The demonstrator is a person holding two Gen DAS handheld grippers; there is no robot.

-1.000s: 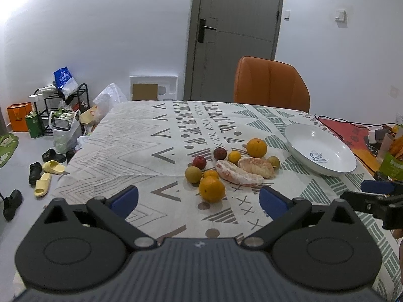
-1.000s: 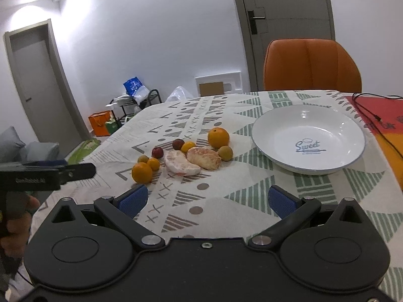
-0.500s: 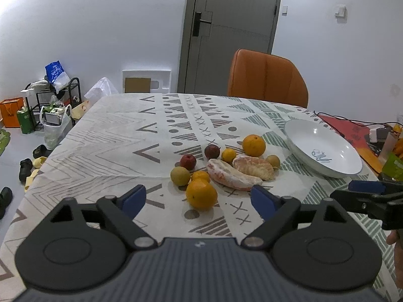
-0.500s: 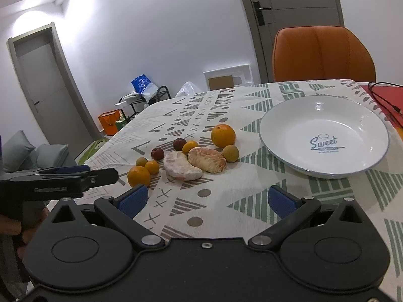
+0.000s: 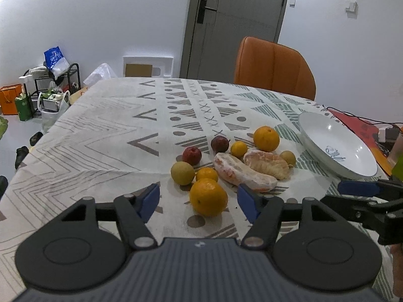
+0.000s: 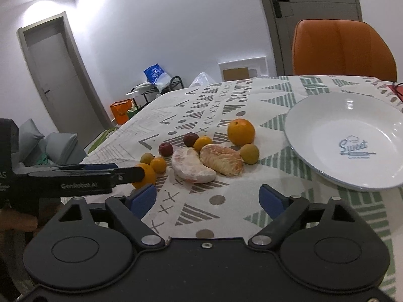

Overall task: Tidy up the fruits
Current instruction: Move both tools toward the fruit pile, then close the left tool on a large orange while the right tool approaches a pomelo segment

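While both grippers hover low over the near edge of the table [image 5: 105, 136], the fruits sit in a loose cluster toward the middle of its patterned cloth, left of the white plate [image 6: 327, 115], which holds nothing and carries blue lettering near its centre. Going left to right in the left wrist view: a yellow-green round fruit [image 5: 182, 173], a dark red one [image 5: 192, 155], a small orange one [image 5: 206, 174], and nearest the edge a large orange [image 5: 208, 196] with a dimpled skin. Behind them lie a purple-brown fruit [image 5: 220, 144], a small yellow citrus [image 5: 239, 149], two peeled citrus halves [image 5: 252, 170] touching each other, pale and pithy, a second large orange [image 5: 266, 138], and a small green-yellow fruit [image 5: 287, 158] closest to the plate.

The left gripper [image 5: 199, 202] has its blue-padded jaws spread wide and holding nothing, with the near large orange between them. The right gripper [image 6: 207, 198] is likewise spread wide and bare, over open cloth.

Only the left wrist view shows that orange whole; in the right wrist view the left gripper's finger crosses in front of it. Only the right wrist view shows the whole plate. An orange chair [image 5: 274, 68] stands at the far edge.
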